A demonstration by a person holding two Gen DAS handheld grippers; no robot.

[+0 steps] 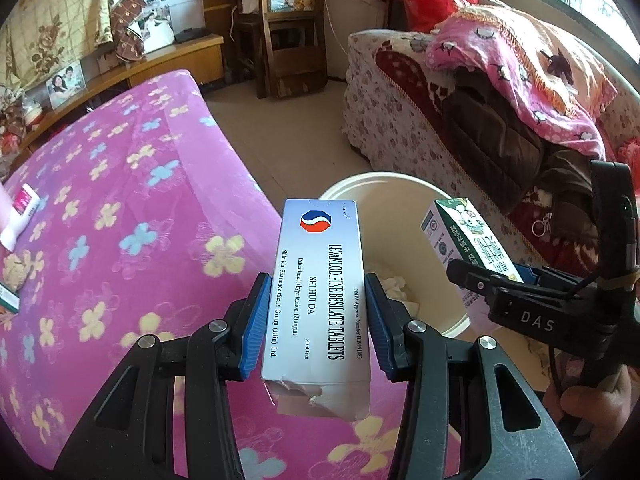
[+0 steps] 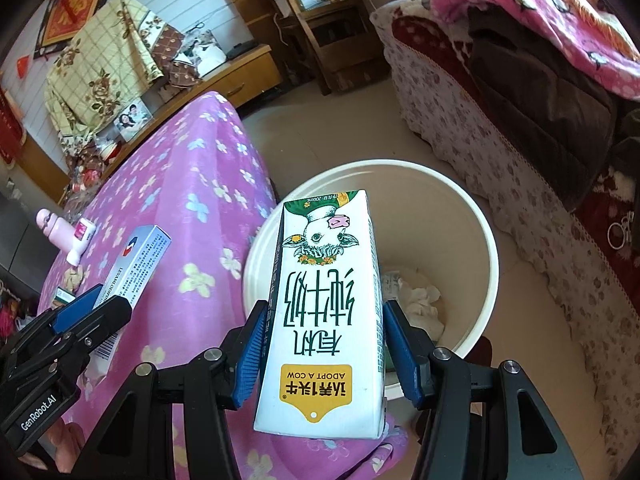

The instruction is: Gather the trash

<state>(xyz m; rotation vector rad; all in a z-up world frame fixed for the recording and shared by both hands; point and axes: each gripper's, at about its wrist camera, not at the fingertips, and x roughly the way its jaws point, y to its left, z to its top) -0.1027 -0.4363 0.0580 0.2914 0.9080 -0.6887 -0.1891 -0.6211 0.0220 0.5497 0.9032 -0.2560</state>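
Observation:
My left gripper [image 1: 316, 284] is shut on a silver tablet box [image 1: 316, 264], its blue pads pressing both long sides; the box's near end is torn open. Its far end reaches over the near rim of a white bin [image 1: 400, 180] on the floor. My right gripper [image 2: 325, 312] is shut on a white and green milk carton [image 2: 324, 272] with a cow's face, held above the bin [image 2: 452, 216]. Crumpled tissue [image 2: 420, 300] lies in the bin's bottom. Each view shows the other gripper alongside: the right gripper [image 1: 486, 276] with its carton [image 1: 460, 236], the left gripper [image 2: 108, 300] with its box [image 2: 136, 260].
A pink flowered blanket [image 1: 120, 220] covers the surface on the left, bearing a pink tube [image 1: 20, 216], a pink bottle [image 2: 52, 224] and small scraps. A sofa [image 1: 400, 128] piled with blankets stands right of the bin. A wooden chair [image 1: 292, 20] stands at the back.

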